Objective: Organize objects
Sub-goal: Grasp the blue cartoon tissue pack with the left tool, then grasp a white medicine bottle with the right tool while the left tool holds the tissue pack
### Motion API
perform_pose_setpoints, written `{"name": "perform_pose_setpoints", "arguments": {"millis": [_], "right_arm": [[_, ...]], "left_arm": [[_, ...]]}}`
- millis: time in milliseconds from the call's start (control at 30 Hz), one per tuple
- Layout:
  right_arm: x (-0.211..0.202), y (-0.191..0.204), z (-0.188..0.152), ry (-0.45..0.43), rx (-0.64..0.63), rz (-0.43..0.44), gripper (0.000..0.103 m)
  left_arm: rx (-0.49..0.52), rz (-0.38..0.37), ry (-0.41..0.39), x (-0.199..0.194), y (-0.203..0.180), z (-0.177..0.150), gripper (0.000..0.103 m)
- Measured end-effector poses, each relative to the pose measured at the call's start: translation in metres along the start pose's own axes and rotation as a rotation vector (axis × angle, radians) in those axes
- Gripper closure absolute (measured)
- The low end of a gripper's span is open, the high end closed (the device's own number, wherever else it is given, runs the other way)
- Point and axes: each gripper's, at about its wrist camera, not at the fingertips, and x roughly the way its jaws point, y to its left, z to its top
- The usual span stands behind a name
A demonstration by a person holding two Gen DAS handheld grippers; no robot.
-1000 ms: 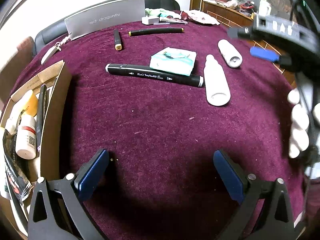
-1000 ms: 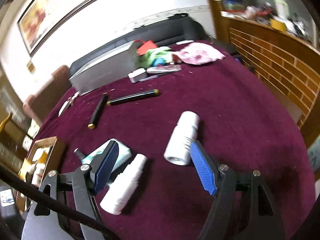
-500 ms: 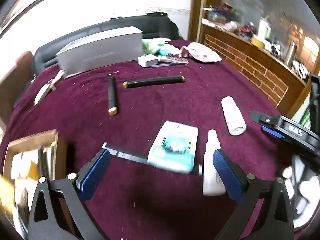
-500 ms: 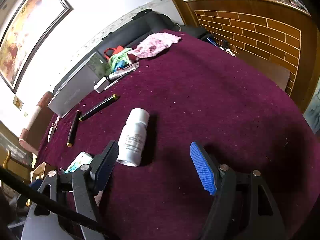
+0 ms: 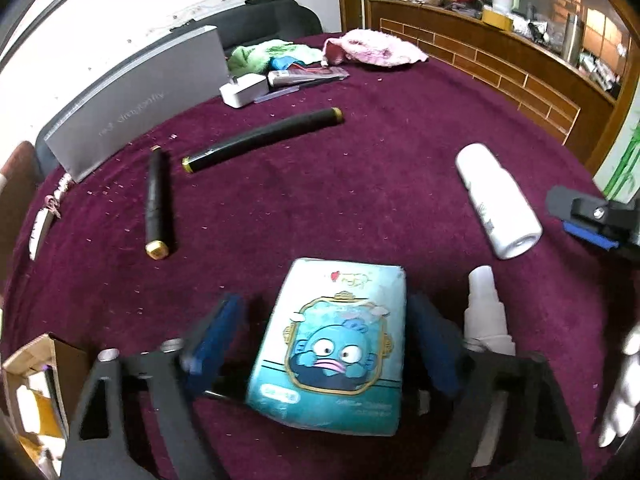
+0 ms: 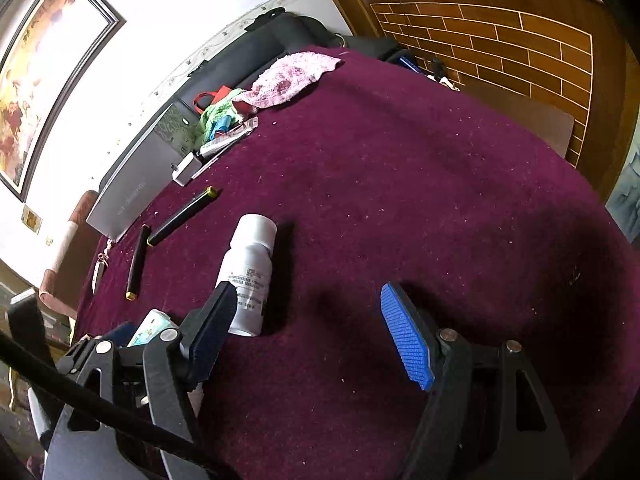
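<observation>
A light-blue tissue pack (image 5: 336, 344) with a cartoon face lies on the maroon tablecloth, partly over a black marker (image 5: 218, 394). My left gripper (image 5: 324, 308) straddles the pack. Its jaws are closing with the pack between them, and a gap still shows on the left side. A white spray bottle (image 5: 486, 312) lies just right of its right finger. My right gripper (image 6: 308, 300) stands open over bare cloth. A white pill bottle (image 6: 250, 272) lies on its side beside that gripper's left finger, outside the jaws.
Two black markers (image 5: 156, 204) (image 5: 264, 138) lie farther back. A grey box (image 5: 132, 104), a white charger (image 5: 244, 90) and a pink cloth (image 5: 372, 48) sit along the far edge. A cardboard box (image 5: 36, 364) with items stands at the near left.
My left gripper has moved forward over the tissue pack and its jaws have narrowed around it. My right gripper rolled and dropped a little; the pill bottle now lies by its left finger.
</observation>
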Motion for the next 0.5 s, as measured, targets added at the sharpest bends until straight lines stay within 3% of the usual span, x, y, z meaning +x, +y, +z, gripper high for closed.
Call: {"name": "perform_pose_setpoints", "arguments": {"millis": [33, 67, 267, 500], "right_arm": [[0.0, 0.001, 0.0, 0.0, -0.002, -0.003, 0.028], [0.0, 0.001, 0.0, -0.001, -0.005, -0.004, 0.028], [0.001, 0.004, -0.002, -0.006, -0.031, -0.029, 0.028], [0.002, 0.006, -0.002, -0.014, -0.042, -0.048, 0.028]], "left_arm": [[-0.017, -0.027, 0.0, -0.002, 0.0, 0.0, 0.055], [-0.017, -0.007, -0.005, -0.003, -0.001, 0.001, 0.06], [-0.047, -0.04, -0.036, -0.021, -0.002, -0.008, 0.062], [-0.109, -0.067, -0.135, -0.083, 0.008, -0.025, 0.062]]}}
